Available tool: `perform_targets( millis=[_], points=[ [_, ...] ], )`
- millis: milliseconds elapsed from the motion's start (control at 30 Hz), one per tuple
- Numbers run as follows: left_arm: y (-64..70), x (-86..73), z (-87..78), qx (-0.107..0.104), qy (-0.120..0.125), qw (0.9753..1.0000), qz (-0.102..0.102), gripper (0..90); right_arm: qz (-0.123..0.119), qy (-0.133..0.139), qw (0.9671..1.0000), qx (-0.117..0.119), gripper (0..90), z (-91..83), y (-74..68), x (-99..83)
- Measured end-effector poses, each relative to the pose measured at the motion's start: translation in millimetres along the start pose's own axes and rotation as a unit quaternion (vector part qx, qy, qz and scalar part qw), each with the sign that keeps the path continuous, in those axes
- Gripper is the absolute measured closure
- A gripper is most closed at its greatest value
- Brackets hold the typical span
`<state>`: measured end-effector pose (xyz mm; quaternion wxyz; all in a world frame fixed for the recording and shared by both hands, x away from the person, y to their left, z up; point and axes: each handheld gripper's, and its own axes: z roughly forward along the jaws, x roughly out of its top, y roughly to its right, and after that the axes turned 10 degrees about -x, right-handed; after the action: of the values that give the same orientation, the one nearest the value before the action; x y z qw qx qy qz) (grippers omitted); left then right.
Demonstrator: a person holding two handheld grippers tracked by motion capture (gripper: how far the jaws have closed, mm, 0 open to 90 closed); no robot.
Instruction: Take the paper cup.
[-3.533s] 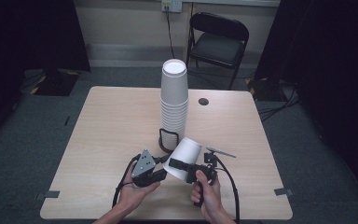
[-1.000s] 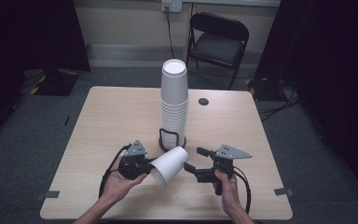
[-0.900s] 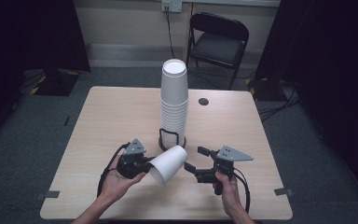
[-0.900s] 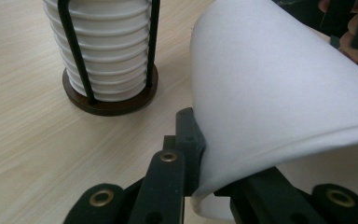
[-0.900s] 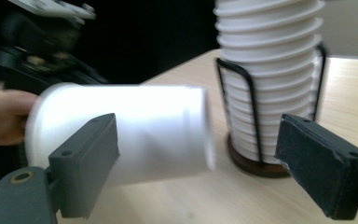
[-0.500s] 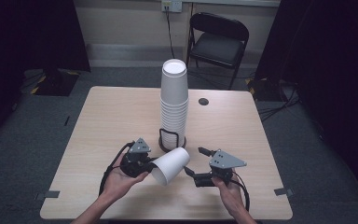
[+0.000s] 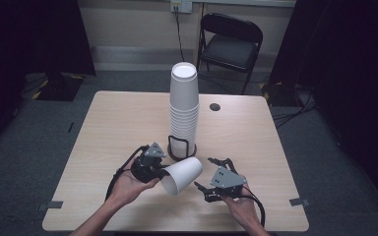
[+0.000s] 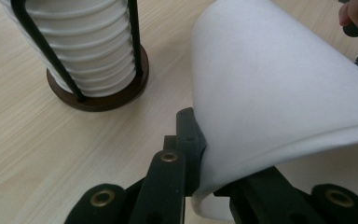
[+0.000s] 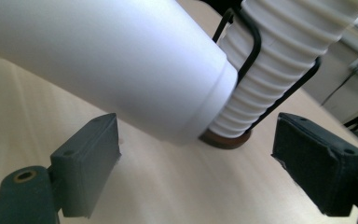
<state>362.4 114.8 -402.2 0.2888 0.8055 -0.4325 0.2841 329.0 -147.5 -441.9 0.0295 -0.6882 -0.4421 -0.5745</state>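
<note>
My left gripper (image 7: 158, 168) is shut on the rim of a white paper cup (image 7: 181, 174), which lies tilted above the table with its bottom pointing right and away. In the left gripper view the jaws pinch the cup's (image 8: 279, 93) rim wall, one jaw inside it. My right gripper (image 7: 203, 173) stands open just right of the cup, apart from it. In the right gripper view the cup's (image 9: 102, 60) bottom end hangs above the wide gap between the pads (image 9: 91, 158). Behind stands a tall stack of white cups (image 7: 183, 108) in a black wire holder (image 7: 181, 147).
A small dark round disc (image 7: 214, 106) lies on the wooden table (image 7: 113, 123) right of the stack. A black folding chair (image 7: 231, 42) stands beyond the far edge. Cables trail from both grippers toward the front edge.
3.5 s ago the cup sat at the right gripper with the left gripper beside it. Now the left gripper alone holds it, and the right gripper has drawn back, open, toward the front edge.
</note>
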Motion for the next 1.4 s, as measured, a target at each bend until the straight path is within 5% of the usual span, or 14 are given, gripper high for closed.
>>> perform_targets(
  millis=[233, 467, 633, 767, 1000, 1100, 1400],
  points=[
    [-0.5, 2.2, 8.5, 0.001, -0.032, 0.9995, -0.004, 86.1, -0.076, -0.017, 0.9969, 0.007, 14.1, 1.5, -12.4, 0.6],
    [-1.0, 5.9, 11.2, -0.007, -0.044, 0.999, -0.006, 86.0, -0.153, -0.019, 0.988, -0.01, 12.4, 3.6, -27.7, 0.6],
    [1.7, 8.6, 15.2, -0.008, -0.054, 0.9985, 0.0, 86.0, -0.162, -0.022, 0.9862, -0.022, 11.3, 8.6, -31.3, 1.3],
    [3.1, 13.5, 19.1, -0.016, -0.068, 0.9976, -0.001, 86.1, -0.17, -0.008, 0.9855, -0.003, 9.8, 9.1, -33.5, 1.6],
    [7.9, 20.5, 25.4, -0.028, -0.088, 0.9957, 0.007, 86.1, -0.181, -0.006, 0.9834, -0.004, 8.7, 10.9, -35.9, 0.5],
    [7.8, 20.4, 25.0, -0.033, -0.086, 0.9958, 0.0, 86.1, -0.171, -0.009, 0.9852, 0.0, 8.5, 11.8, -37.0, 2.1],
    [7.6, 19.8, 23.0, -0.037, -0.074, 0.9965, -0.017, 86.2, -0.181, -0.008, 0.9835, 0.001, 8.2, 17.8, -43.1, 12.0]
  ],
)
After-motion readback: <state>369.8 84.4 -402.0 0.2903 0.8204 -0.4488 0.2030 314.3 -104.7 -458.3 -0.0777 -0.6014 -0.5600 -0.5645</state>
